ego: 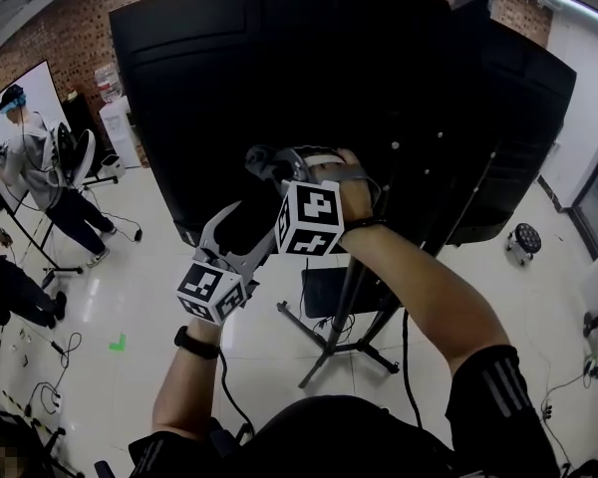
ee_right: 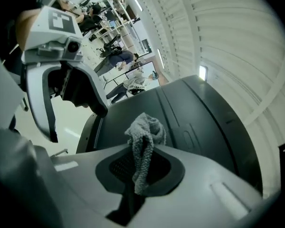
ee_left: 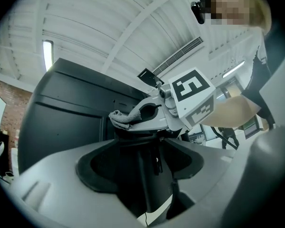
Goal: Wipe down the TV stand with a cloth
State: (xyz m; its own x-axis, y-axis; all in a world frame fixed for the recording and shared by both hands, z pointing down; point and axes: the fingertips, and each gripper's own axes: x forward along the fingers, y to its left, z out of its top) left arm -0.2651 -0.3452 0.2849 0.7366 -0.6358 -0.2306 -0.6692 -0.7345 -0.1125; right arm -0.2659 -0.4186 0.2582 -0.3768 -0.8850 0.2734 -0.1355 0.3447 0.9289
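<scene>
The left gripper (ee_left: 146, 146) had its jaws spread with nothing between them, held up just below and beside the right gripper (ee_right: 140, 165), whose jaws pinched a grey cloth (ee_right: 143, 137). The cloth sat high at the black back of the TV (ego: 399, 88), near where the stand (ego: 331, 345) meets it; whether it touched could not be told. The step seemed to be wiping the stand's upper part. Next, the cloth would likely need pressing to the column and drawing down it with a firm pinch
</scene>
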